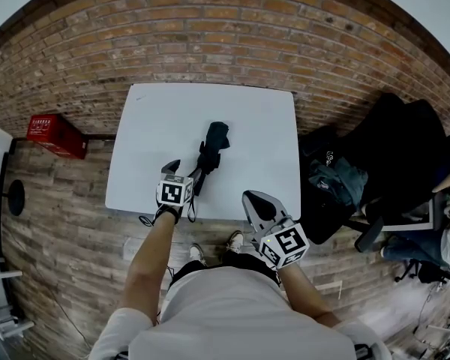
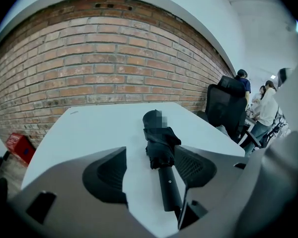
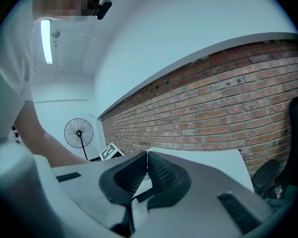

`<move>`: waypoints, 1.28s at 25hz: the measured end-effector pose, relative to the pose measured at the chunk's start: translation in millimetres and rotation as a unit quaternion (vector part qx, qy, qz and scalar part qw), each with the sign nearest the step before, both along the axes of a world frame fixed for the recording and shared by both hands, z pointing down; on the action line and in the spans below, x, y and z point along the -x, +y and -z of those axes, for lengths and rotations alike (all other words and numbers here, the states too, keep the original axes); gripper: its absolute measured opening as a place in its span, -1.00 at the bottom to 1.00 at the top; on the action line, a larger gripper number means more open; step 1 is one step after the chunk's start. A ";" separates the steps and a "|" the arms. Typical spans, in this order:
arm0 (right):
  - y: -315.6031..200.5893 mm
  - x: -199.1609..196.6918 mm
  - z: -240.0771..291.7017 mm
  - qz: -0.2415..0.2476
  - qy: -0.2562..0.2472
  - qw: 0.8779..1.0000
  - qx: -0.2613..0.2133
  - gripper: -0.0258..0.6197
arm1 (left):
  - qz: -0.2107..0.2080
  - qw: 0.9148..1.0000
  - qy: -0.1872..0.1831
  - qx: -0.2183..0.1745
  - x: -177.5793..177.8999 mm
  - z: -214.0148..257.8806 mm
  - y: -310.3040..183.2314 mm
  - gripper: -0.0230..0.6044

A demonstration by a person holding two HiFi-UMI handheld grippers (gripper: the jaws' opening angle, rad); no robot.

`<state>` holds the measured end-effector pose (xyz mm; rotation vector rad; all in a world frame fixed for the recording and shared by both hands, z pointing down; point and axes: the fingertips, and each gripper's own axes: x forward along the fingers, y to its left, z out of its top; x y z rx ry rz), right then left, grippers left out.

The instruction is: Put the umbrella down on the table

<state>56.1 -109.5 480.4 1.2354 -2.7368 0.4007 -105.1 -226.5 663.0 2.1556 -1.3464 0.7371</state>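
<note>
The left gripper (image 2: 150, 153) has its jaws spread to either side of the umbrella's handle, and neither pad presses it. The umbrella (image 1: 212, 150) lies flat mid-table, handle toward 7 o'clock, tip toward 1. The tongs are best drawn straight back along the handle, without nudging it. The right gripper (image 3: 147, 158), pressed together on nothing, hovers by the table's (image 1: 157, 118) near edge at 5 o'clock. The umbrella sits well in from every edge; chairs (image 1: 394, 156) crowd 3 o'clock.
</note>
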 end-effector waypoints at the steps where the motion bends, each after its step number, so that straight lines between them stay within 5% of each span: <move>1: 1.0 0.9 0.3 0.000 0.001 1.000 -0.001 -0.86 | 0.001 1.000 -0.002 -0.002 2.1 1.3 0.1 -0.03; 4: 3.3 -0.6 0.4 -0.007 0.004 1.000 0.000 -0.86 | 0.005 1.000 0.002 -0.009 5.0 7.7 -0.9 -0.63; 8: 5.3 -3.9 2.5 -0.015 0.006 1.000 -0.006 -0.86 | -0.003 0.999 0.020 -0.032 2.7 25.3 -3.0 -0.81; 19: -3.8 -20.7 11.4 -0.046 0.008 0.999 -0.014 -0.86 | -0.009 0.989 0.066 -0.135 8.2 110.6 -7.1 -0.85; 32: -21.5 -44.5 28.7 -0.082 -0.010 0.996 -0.028 -0.86 | 0.025 0.953 0.075 -0.291 54.8 227.4 24.2 -0.85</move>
